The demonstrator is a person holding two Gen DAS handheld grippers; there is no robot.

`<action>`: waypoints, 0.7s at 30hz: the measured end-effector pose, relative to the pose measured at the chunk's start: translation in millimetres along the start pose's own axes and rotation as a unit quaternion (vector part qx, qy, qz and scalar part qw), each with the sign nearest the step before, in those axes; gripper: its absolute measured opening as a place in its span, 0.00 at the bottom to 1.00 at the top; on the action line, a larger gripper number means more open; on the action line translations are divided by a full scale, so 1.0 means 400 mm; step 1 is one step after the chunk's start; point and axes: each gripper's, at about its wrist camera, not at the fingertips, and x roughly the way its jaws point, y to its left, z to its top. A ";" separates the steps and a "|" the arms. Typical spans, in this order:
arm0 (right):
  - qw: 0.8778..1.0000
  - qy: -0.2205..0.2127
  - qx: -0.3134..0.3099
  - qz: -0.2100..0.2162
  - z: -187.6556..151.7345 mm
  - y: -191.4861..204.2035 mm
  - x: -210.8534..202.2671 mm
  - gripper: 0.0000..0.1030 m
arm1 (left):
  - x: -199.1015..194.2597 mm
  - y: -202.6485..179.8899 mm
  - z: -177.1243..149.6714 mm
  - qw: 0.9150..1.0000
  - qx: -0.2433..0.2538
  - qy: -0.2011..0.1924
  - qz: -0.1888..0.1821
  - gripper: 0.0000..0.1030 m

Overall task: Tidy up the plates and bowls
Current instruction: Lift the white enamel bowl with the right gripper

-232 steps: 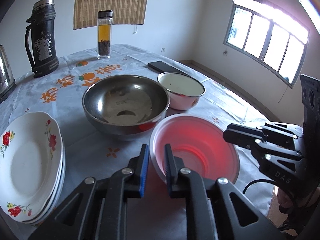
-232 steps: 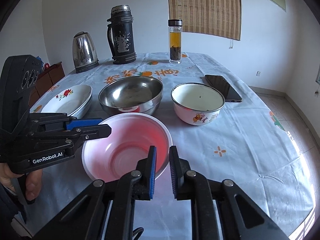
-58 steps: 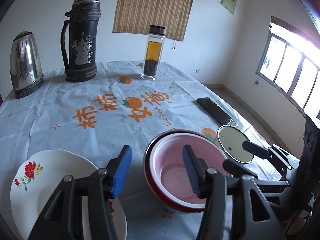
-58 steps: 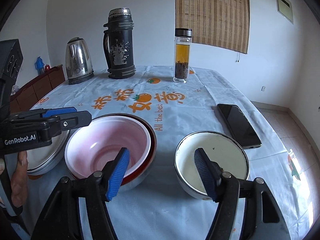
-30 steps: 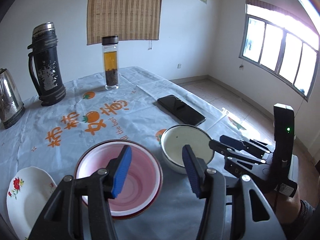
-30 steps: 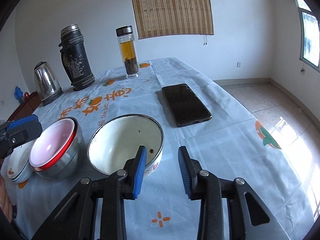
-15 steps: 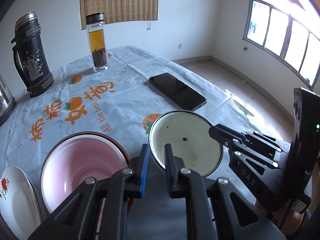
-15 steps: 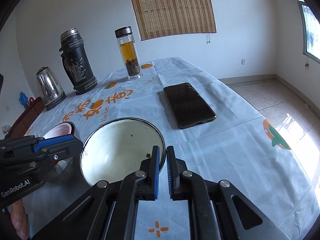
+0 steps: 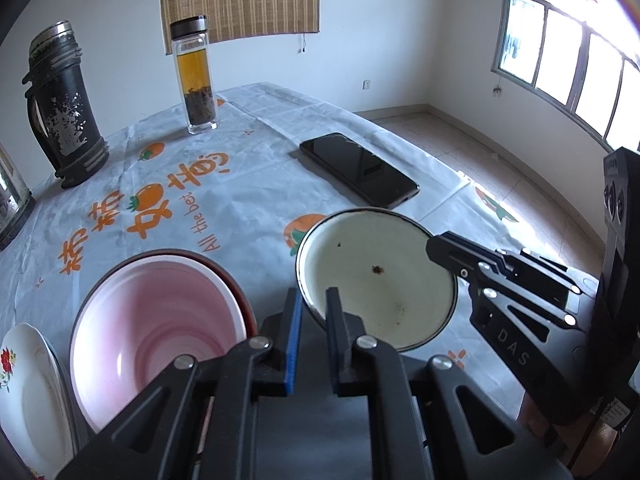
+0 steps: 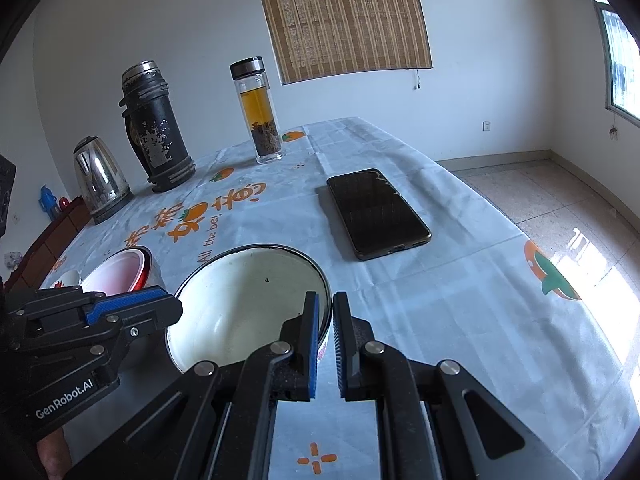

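Observation:
A white enamel bowl (image 9: 380,276) with a dark rim is held between both grippers, slightly above the cloth. My left gripper (image 9: 312,300) is shut on its near left rim. My right gripper (image 10: 326,308) is shut on its right rim, with the bowl (image 10: 248,300) to its left. In the left wrist view the right gripper (image 9: 440,246) grips the bowl's right edge. A pink bowl (image 9: 156,328) sits nested in a steel bowl to the left, also in the right wrist view (image 10: 120,274). White floral plates (image 9: 24,380) are stacked at far left.
A black phone (image 10: 376,212) lies beyond the bowl. A glass tea bottle (image 10: 260,112), a black thermos (image 10: 154,128) and a steel kettle (image 10: 100,180) stand at the back. The table's right edge (image 10: 520,232) drops to the floor.
Both grippers left the pink bowl nested in the steel bowl, moved right to the white bowl and closed on its rim. Since half a second ago both have stayed shut on it.

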 end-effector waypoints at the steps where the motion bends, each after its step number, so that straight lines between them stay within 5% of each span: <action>1: 1.000 -0.001 0.000 -0.002 0.000 -0.001 -0.001 0.08 | 0.000 0.000 0.000 1.000 0.000 0.000 -0.001 0.09; 8: 1.000 -0.003 -0.007 -0.007 -0.001 0.005 -0.002 0.08 | 0.003 0.005 -0.002 1.000 -0.007 0.002 -0.002 0.09; 10: 1.000 -0.002 -0.007 -0.008 -0.001 0.004 -0.001 0.08 | 0.004 0.008 -0.003 1.000 -0.012 0.001 0.004 0.16; 21: 1.000 -0.004 -0.012 -0.011 -0.003 0.007 -0.005 0.08 | 0.007 0.002 -0.007 1.000 -0.006 0.001 0.000 0.12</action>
